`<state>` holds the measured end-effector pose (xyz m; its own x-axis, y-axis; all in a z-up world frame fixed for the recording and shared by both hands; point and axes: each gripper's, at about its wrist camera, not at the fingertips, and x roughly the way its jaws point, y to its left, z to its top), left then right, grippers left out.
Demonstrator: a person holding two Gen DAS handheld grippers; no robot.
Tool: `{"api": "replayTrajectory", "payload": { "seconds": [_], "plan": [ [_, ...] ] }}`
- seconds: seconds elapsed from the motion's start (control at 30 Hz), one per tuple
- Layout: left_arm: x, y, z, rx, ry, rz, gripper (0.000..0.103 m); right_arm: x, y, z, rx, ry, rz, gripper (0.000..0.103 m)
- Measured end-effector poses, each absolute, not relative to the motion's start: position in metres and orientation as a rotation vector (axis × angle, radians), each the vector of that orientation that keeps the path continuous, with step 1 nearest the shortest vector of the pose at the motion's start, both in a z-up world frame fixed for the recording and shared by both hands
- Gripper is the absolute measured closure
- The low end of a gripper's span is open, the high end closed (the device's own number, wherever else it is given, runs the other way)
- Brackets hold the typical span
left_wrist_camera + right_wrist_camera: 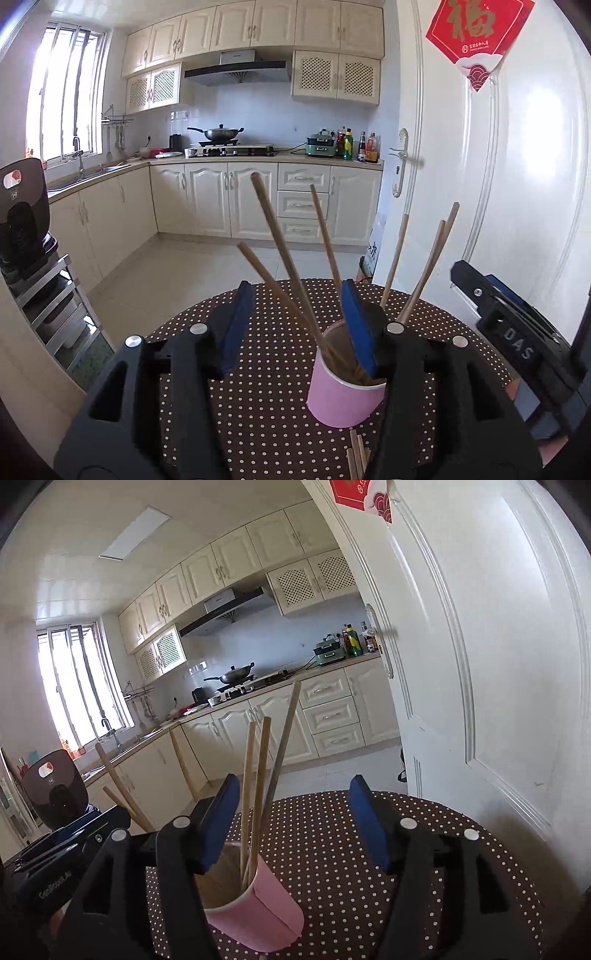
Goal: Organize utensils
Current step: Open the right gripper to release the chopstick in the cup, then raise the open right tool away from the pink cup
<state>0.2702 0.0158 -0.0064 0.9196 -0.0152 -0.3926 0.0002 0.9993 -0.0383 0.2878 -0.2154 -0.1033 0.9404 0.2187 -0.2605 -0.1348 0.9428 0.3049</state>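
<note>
Pink paper cup (341, 397) stands on the polka-dot table (266, 424); six or so wooden chopsticks (280, 243) already lean inside it. Left gripper (297, 328) and right gripper (293, 821) both stand with jaws apart, pads pressing on nothing, chopsticks rising free between and beside them. A few loose sticks (357, 456) lie at the cup's foot; these appear left to collect.
</note>
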Motion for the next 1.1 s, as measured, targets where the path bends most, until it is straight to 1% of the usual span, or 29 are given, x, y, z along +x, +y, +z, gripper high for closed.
{"api": "replayTrajectory", "payload": {
  "seconds": [0.13,0.6,0.7,1.1],
  "plan": [
    [0.267,0.019,-0.011,-0.046,0.41,-0.007,0.052,0.281,-0.216,-0.107,0.281,0.301,0.176,0.038],
    [0.254,0.029,-0.028,-0.081,0.47,-0.006,0.05,0.263,-0.216,-0.115,0.272,0.352,0.183,0.031],
    [0.247,0.03,-0.031,-0.087,0.476,-0.008,0.048,0.258,-0.215,-0.117,0.264,0.363,0.178,0.026],
    [0.223,0.038,-0.06,-0.098,0.555,0.004,0.046,0.233,-0.209,-0.129,0.187,0.435,0.19,0.021]
  ]
}}
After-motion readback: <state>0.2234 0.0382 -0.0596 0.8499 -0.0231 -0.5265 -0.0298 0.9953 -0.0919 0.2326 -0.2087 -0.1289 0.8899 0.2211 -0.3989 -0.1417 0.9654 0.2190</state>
